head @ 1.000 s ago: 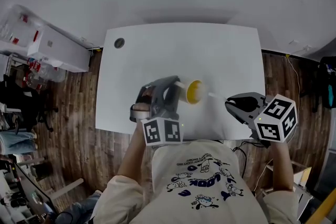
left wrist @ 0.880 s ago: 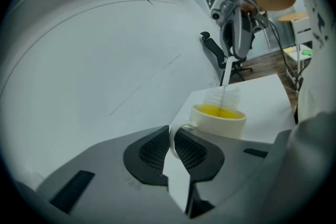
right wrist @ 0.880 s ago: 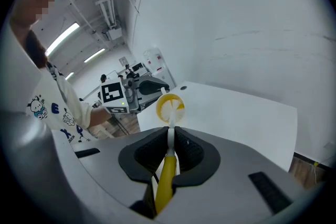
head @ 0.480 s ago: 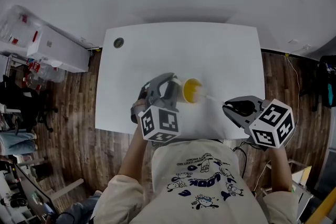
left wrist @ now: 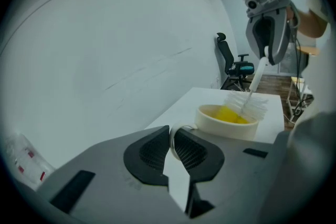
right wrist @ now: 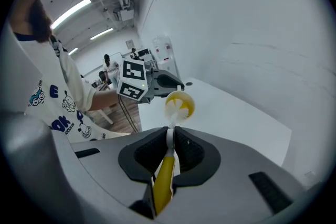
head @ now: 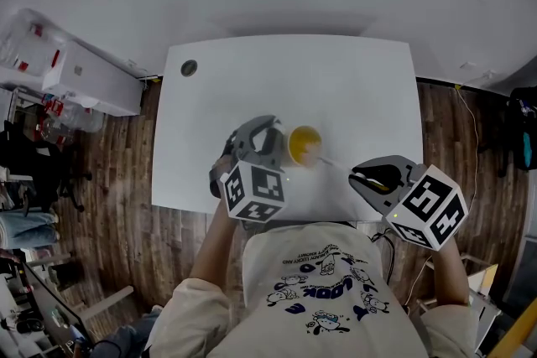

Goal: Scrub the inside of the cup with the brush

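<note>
The left gripper (left wrist: pixel 172 147) pinched the handle of the cream cup with a yellow inside (left wrist: pixel 226 123), over the white table (head: pixel 352 88). The right gripper (right wrist: pixel 170 145) clamped the yellow-handled white-bristle brush (right wrist: pixel 164 183), its bristles partly inside the cup. Scrubbing seemed begun, not finished.

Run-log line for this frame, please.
left gripper: shut on handle of cream cup with yellow inside | right gripper: shut on yellow-handled white-bristle brush | bristles in cup mouth
</note>
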Demonstrator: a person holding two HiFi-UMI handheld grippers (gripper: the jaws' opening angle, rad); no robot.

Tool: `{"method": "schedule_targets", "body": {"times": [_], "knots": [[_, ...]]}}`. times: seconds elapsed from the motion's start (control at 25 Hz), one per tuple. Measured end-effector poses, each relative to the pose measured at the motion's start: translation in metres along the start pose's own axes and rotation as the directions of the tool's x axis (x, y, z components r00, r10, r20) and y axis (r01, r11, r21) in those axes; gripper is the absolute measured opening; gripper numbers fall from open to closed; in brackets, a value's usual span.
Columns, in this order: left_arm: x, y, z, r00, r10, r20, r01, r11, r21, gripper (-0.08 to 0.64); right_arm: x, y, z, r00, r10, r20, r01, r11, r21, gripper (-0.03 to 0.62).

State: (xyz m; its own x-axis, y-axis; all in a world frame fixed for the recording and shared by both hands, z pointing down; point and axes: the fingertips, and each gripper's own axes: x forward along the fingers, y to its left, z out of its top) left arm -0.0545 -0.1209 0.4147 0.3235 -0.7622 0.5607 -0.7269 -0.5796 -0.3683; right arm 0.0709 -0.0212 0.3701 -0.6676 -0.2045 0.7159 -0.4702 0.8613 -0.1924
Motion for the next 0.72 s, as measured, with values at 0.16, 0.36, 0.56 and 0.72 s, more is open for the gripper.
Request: {"method": "schedule_targets", "body": {"times": [0.16,0.36,0.56,0.72], "knots": [[0.001,0.0,0.002,1.0,-0.008,-0.007,0.008,1.0,0.004,0.035,-0.004,0.008,0.011,1.0,-0.003,-0.027,0.001,0.998,-0.07,0.048],[-0.001,-0.002,0.004,1.0,-0.022,-0.001,0.022,1.0,0.011,0.034,-0.007,0.014,0.023,0.997,-0.031,-0.064,0.021,0.988,-0.153,0.048],[-0.002,-0.01,0.008,1.0,-0.021,-0.004,0.021,0.998,0.061,0.034,-0.009,0.017,0.025,0.993,-0.055,-0.105,0.033,0.978,-0.206,0.048],[-0.004,-0.014,0.009,1.0,-0.006,-0.002,0.006,0.994,0.109,0.035,-0.008,0.018,0.025,0.991,-0.062,-0.116,0.037,0.977,-0.21,0.048]]}}
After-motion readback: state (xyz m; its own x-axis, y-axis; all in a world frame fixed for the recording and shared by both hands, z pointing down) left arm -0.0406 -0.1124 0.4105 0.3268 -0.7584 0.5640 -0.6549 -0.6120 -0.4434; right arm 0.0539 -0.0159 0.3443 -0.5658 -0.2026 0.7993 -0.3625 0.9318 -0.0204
